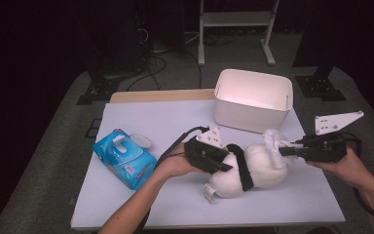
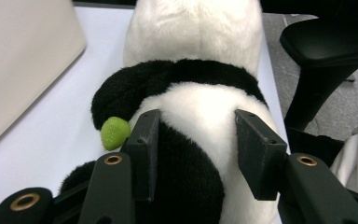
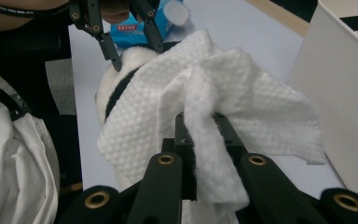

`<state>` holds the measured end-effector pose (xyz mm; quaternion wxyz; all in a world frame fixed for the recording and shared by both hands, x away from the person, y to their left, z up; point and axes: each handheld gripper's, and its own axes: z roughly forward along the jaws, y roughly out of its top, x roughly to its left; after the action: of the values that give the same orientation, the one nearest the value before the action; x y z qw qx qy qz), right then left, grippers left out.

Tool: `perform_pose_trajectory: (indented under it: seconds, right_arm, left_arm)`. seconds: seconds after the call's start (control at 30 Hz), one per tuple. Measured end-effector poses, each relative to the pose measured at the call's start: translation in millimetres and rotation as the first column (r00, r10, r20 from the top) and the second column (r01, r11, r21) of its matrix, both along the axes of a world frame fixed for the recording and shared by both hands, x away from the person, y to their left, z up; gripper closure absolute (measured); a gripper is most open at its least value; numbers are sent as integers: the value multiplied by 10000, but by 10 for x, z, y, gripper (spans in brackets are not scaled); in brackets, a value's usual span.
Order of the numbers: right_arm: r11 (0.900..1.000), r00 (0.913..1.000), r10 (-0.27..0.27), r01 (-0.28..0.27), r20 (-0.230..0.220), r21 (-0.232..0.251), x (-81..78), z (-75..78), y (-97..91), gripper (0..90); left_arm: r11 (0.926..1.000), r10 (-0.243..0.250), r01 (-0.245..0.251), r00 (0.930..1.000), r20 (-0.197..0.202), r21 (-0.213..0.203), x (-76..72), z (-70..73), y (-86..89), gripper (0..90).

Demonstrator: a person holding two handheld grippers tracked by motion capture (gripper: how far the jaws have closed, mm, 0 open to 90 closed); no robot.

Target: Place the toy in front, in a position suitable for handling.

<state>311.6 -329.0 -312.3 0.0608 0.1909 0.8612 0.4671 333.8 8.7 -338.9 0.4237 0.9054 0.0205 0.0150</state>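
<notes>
Right gripper view: dimpled white wipe (image 3: 214, 93) drapes fuzzy panda (image 3: 121, 70)

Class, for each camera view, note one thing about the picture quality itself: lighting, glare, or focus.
High view: dark surroundings, and the white bin glows overexposed inside. Left gripper view: the plush panda is sharp near the tool, its far white fur washed out. Right gripper view: the wipe has crisp texture; the blue pack behind blurs.

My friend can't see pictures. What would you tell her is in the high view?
A plush panda lies on a white table, held by the left tongs while the right tongs press a white wipe to its head. A blue wipes pack lies at left, a white bin behind.
</notes>
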Motion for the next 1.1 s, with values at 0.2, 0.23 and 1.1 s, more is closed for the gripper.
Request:
perform_pose_trajectory:
  seconds: [0.2,0.23,1.1]
  right_arm:
    - [9935,9990,-254,211,-365,-1121,22,-213,29,830]
    - [9937,9985,-299,246,-463,-1096,19,-240,14,830]
    - [9981,9977,-221,184,-640,-589,-220,-515,-118,841]
  left_arm:
    - [10000,-75,75,10000,4,11,-14,-32,-85,513]
    - [10000,-82,82,10000,-1,21,-21,-31,-108,511]
    - [9978,-229,227,9997,13,622,118,193,-384,511]
